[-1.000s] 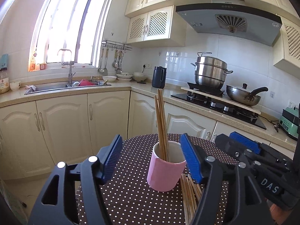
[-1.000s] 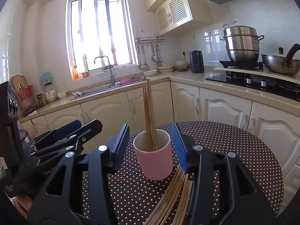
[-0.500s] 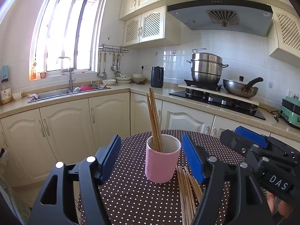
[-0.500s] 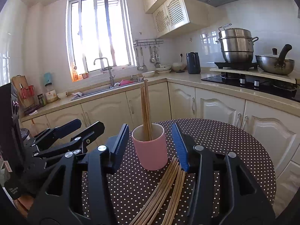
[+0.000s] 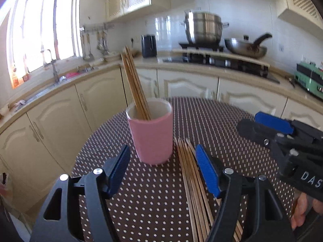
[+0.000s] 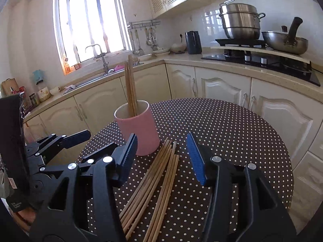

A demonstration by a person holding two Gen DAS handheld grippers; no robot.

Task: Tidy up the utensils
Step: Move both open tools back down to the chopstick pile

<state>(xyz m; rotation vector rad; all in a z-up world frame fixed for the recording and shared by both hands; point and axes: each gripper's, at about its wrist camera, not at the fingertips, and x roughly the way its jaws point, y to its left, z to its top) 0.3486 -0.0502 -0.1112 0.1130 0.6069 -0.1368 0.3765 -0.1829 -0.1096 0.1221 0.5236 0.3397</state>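
A pink cup stands on the polka-dot table with a few wooden chopsticks upright in it. Several loose chopsticks lie in a bundle just right of the cup. My left gripper is open and hangs just short of the cup, its right finger over the bundle. My right gripper is open, its jaws opening, above the bundle's far ends; the pads grip nothing. Each gripper shows in the other's view.
Behind the table, cream cabinets run under an L-shaped counter. On it are a sink, a dark kettle, and a stove with a steel pot and a wok. A green appliance sits far right.
Both grippers have sunk toward the table and tipped downward. The cup now sits beyond the fingertips instead of between them, and more of the loose bundle shows. The right jaws stand slightly wider.
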